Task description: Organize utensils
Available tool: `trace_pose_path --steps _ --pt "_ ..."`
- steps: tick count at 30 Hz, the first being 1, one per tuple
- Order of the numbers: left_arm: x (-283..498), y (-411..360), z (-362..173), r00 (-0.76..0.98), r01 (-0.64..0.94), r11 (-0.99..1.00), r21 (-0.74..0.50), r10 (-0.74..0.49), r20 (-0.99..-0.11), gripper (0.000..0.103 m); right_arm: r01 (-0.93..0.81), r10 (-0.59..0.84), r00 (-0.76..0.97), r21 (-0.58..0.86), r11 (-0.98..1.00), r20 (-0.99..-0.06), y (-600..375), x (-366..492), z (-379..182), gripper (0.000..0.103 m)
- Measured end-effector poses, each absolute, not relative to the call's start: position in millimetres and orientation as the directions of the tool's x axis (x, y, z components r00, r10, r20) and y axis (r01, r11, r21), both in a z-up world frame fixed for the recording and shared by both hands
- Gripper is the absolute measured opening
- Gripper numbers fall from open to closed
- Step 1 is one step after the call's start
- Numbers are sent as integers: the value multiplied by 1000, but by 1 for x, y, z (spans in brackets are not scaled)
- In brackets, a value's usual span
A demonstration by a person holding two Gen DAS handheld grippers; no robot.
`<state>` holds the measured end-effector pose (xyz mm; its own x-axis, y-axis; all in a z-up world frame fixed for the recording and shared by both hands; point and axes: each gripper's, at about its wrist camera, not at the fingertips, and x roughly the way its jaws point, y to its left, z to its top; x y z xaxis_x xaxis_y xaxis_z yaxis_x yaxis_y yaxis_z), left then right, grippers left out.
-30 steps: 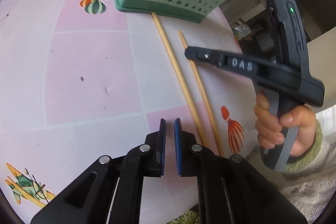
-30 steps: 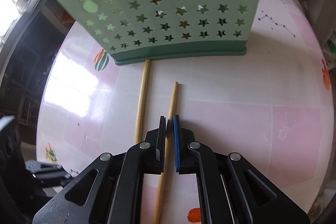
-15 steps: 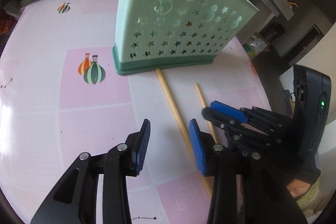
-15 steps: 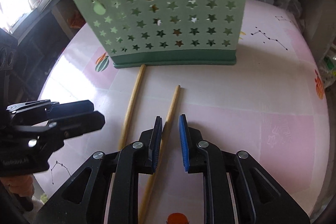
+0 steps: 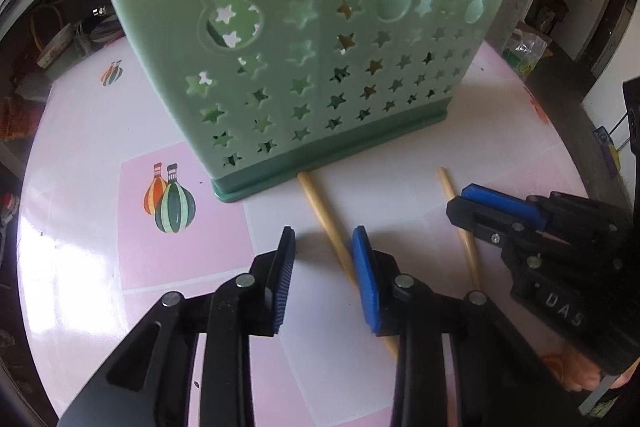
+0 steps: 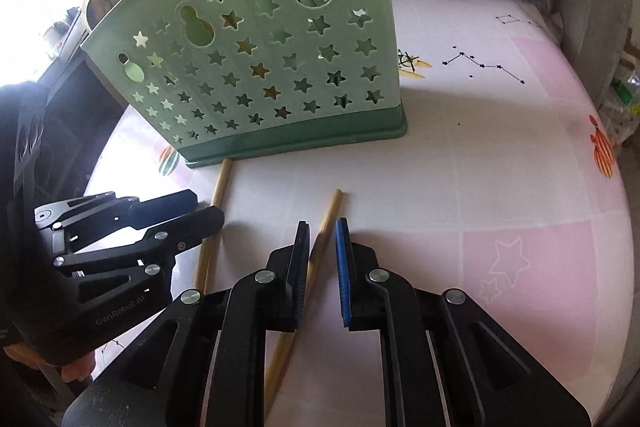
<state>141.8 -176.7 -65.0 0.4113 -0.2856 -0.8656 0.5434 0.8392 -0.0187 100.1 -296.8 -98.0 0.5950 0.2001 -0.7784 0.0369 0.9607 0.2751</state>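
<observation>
Chopstick [image 6: 320,251] tail hidden under claw [image 6: 322,239], perhaps ungripped

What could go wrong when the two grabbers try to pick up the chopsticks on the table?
1. The right gripper has its chopstick between its jaws, off-centre against one pad; as they close it might roll or pivot out.
2. The left gripper has its chopstick near one pad too, crossing at a slant, so it could twist.
3. The two grippers sit close together beside the green holder, so they could bump.
</observation>
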Motion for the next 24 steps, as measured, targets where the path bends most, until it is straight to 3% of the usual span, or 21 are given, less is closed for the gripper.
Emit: trace_pose_path --steps 3,9,19,24 --pt "140 -177 -66 431 560 828 23 -268 -861 15 43 257 591 347 937 -765 -312 108 -101 11" --pt "143 -156 -65 410 568 823 1 -283 -867 9 44 337 582 442 896 -740 -333 114 -108 12" --pt "147 -141 -62 369 534 844 -54 -290 -883 12 67 426 558 550 832 -712 -352 120 -112 25" --pt "153 -149 -62 379 544 839 -20 -267 -886 15 51 367 560 473 880 -743 -340 117 -103 26"
